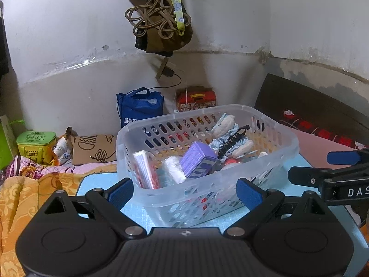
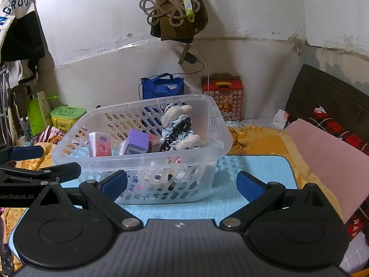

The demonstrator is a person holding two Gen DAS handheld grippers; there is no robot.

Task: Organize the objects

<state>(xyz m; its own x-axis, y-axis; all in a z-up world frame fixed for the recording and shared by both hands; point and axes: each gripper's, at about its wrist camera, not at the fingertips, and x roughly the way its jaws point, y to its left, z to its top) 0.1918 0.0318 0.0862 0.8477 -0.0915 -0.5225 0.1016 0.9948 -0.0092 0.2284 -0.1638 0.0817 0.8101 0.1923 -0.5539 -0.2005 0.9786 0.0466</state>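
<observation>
- A clear plastic basket (image 1: 207,184) with slotted walls stands on a light blue mat (image 2: 253,173), which lies on a bed spread with orange patterned bedding (image 1: 27,196); in the left wrist view it fills the centre of the frame.
- Inside the basket lie a purple box (image 1: 198,161), a pink-and-white packet (image 1: 145,168) on edge at the left, and a blue scrunchie with a black hair clip (image 2: 177,129) toward the far right corner.
- The left gripper (image 1: 185,192) is spread wide and holds nothing, its blue pads either side of the basket's near wall.
- The right gripper (image 2: 182,184) is likewise wide and empty, at the lower centre of its frame.
- Behind, a scuffed white wall meets the bed; against it stand a blue tote bag (image 1: 140,106), a red patterned carton (image 2: 223,97) and a green tin (image 1: 37,145).
- A tangle of beige cord (image 1: 156,18) hangs from the wall at upper centre.
- A dark headboard (image 2: 327,97) and a pink pillow (image 2: 327,157) sit at the right.
</observation>
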